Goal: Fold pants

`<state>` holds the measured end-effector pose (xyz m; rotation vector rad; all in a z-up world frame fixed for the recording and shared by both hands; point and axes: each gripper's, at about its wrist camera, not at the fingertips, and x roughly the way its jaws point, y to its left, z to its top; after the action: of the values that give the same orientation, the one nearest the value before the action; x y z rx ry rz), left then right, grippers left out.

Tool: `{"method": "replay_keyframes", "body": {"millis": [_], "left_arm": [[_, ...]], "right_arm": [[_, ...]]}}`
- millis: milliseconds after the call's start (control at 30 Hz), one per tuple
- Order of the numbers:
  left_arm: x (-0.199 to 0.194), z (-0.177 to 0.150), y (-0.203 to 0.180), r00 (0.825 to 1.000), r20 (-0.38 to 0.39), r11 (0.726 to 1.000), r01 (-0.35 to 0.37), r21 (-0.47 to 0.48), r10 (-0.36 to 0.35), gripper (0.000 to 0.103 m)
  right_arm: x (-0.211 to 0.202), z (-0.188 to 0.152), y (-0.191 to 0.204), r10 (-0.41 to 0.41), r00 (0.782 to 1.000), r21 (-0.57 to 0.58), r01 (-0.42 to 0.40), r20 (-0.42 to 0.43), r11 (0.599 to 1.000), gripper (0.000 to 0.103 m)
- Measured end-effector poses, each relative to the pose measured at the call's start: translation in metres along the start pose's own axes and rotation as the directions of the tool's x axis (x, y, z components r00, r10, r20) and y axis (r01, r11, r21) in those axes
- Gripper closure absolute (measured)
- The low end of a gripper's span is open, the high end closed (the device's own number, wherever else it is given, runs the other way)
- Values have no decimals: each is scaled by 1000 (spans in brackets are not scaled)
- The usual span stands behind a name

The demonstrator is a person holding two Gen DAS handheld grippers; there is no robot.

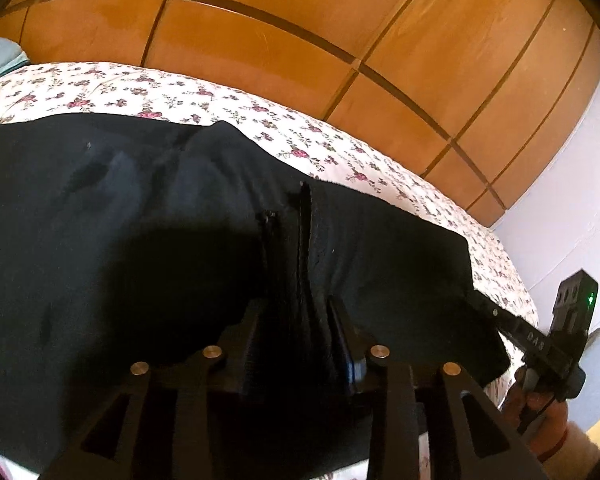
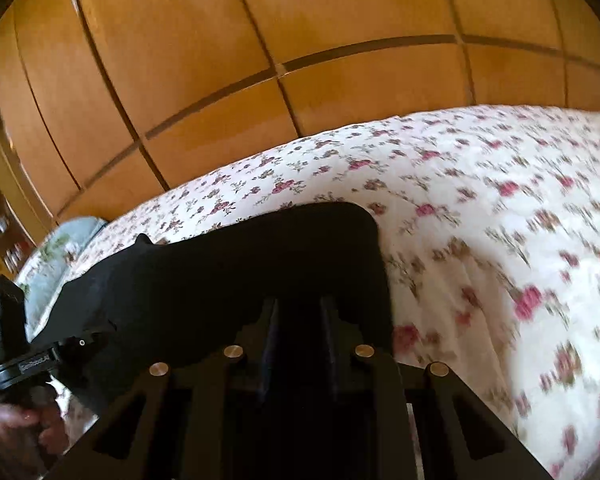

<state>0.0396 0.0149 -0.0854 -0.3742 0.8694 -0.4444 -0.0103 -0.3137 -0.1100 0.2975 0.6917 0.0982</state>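
Black pants (image 1: 140, 216) are seen spread across the bed (image 1: 180, 96), which carries a floral sheet; the wooden wardrobe (image 1: 300, 40) stands beyond the pants, on the bed's far side.

Left gripper (image 1: 290, 208): jaws stand partly apart over the pants, near their upper edge. Black on black, so it cannot be told whether cloth is pinched between them.

Right gripper (image 2: 300, 304): jaws stand narrowly apart, set at the end of the pants nearest the open sheet. Whether fabric is clamped cannot be told either; the right wrist view is blurred.

In each wrist view the other gripper is seen beside the pants' near edge, held by a hand (image 1: 540, 412).

Step judged in hand: both ends of the pants being taken or set down for a fold.

Notes for doing it well:
- Both layers of cloth should be caught at each end before any lift.
- The two ends should be raised together and kept taut, so no sag forms mid-pants.
- Edges should be laid flush over the pants' far edge, toward the wardrobe.
- Creases should be smoothed before release.
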Motion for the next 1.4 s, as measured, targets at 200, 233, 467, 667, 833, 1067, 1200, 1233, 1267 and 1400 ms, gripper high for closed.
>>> {"method": "replay_keyframes", "body": {"millis": [200, 233, 467, 667, 833, 1067, 1200, 1233, 1267, 1400], "left_arm": [[-13, -9, -2, 1000, 22, 999, -13, 35, 12, 64], [-16, -8, 2, 1000, 24, 1000, -13, 12, 13, 64], [-40, -11, 14, 998, 55, 1000, -7, -25, 8, 64], [-67, -15, 35, 986, 119, 991, -108, -73, 116, 64], [-93, -20, 67, 966, 157, 968, -176, -181, 205, 64], [-127, -32, 104, 925, 215, 927, -249, -279, 313, 42], [-150, -42, 119, 894, 262, 902, -267, -340, 364, 42], [-158, -45, 124, 882, 278, 893, -271, -360, 380, 42], [-162, -47, 128, 872, 287, 882, -278, -380, 398, 42], [-178, -59, 154, 840, 280, 820, -289, -494, 465, 42]], "right_arm": [[-18, -8, 20, -114, 993, -92, 113, -5, 989, 83], [-21, -5, 27, -124, 992, -100, 123, 3, 987, 82], [-8, -6, 87, 20, 999, -234, -27, -34, 972, 82], [26, -15, 130, 118, 985, -274, -148, -122, 950, 82], [55, -25, 143, 100, 977, -291, -153, -187, 944, 82], [55, -31, 138, 123, 983, -252, -154, -136, 955, 80], [55, -30, 138, 123, 984, -241, -151, -130, 959, 80], [54, -31, 138, 123, 984, -234, -151, -130, 960, 80], [54, -31, 138, 121, 984, -230, -149, -129, 962, 80], [54, -32, 140, 109, 986, -237, -137, -124, 962, 79]]}}
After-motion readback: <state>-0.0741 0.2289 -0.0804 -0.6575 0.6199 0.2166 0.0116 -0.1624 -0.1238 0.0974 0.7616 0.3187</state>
